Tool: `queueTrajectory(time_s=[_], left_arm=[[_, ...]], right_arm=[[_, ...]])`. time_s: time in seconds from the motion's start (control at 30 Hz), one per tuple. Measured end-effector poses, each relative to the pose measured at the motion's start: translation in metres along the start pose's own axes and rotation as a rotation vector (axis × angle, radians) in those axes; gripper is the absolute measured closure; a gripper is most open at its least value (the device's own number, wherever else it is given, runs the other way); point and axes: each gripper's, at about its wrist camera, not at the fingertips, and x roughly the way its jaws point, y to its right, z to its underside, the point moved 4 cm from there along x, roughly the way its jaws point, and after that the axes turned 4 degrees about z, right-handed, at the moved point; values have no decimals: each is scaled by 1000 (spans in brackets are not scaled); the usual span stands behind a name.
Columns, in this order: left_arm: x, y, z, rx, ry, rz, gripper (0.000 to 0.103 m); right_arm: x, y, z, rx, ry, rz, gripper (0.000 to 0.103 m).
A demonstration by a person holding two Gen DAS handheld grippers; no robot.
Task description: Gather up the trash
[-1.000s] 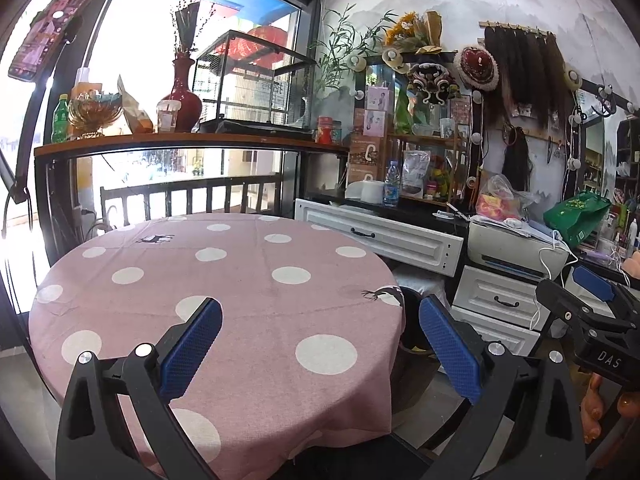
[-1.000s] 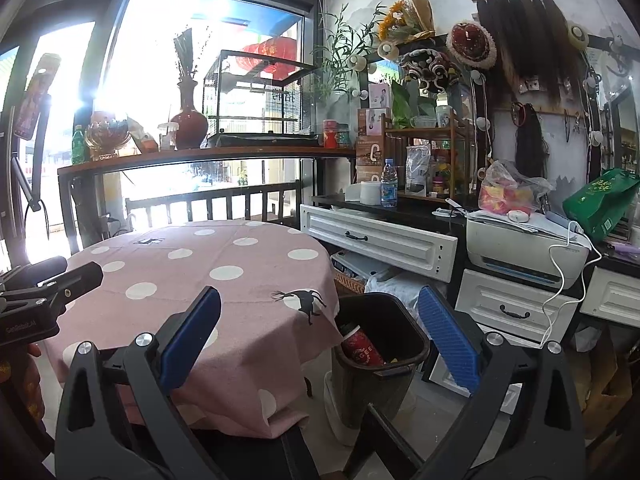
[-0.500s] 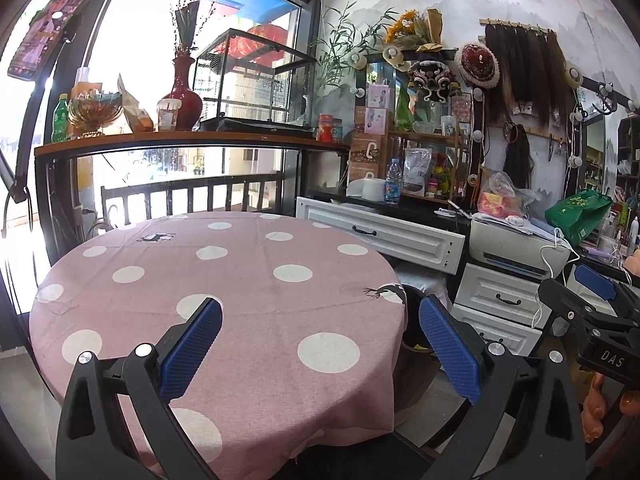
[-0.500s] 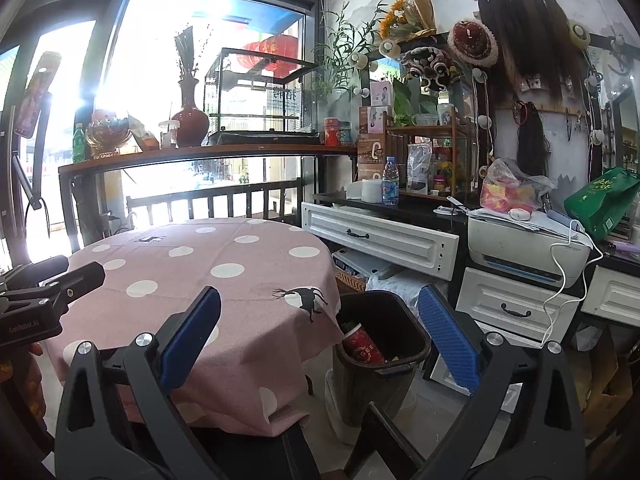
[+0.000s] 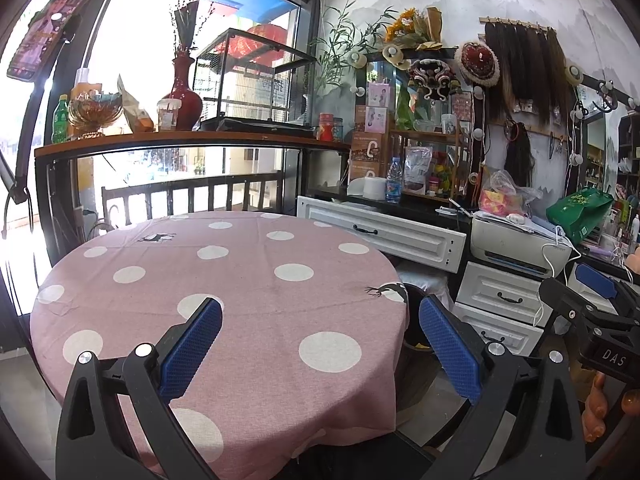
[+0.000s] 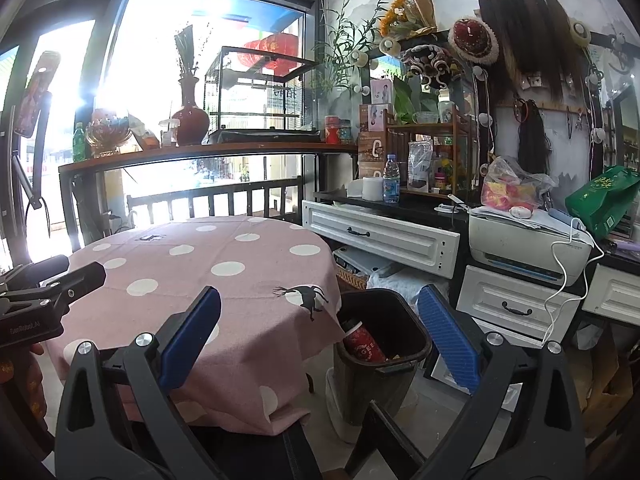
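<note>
A dark brown trash bin stands on the floor at the right edge of the round table; a red paper cup and some scraps lie inside it. In the left wrist view only a sliver of the bin shows past the table. My left gripper is open and empty above the near side of the pink polka-dot cloth. My right gripper is open and empty, in front of the table edge and the bin. No loose trash shows on the cloth.
White drawers and a printer line the right wall behind the bin. A shelf with a red vase and bottles runs behind the table. A dark chair back stands near the bin. The other gripper shows at each view's edge.
Both views have shifted very slightly; the scene sits a touch lower in frame. Both grippers stay open and empty.
</note>
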Motion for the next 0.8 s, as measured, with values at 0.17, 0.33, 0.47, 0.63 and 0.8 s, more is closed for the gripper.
queueTrajectory(time_s=[0.17, 0.33, 0.47, 0.63, 0.8], left_arm=[[0, 0, 0, 4, 0, -2, 6], [2, 0, 2, 6, -8, 5, 6], [3, -1, 4, 15, -17, 4, 6], [5, 0, 4, 12, -28, 22, 6], [6, -2, 4, 9, -34, 0, 5]], right_arm=[[0, -1, 0, 1, -1, 0, 6], [0, -1, 0, 0, -1, 0, 6], [-1, -2, 1, 0, 0, 0, 6], [0, -3, 1, -1, -4, 0, 6], [0, -3, 1, -1, -5, -2, 6]])
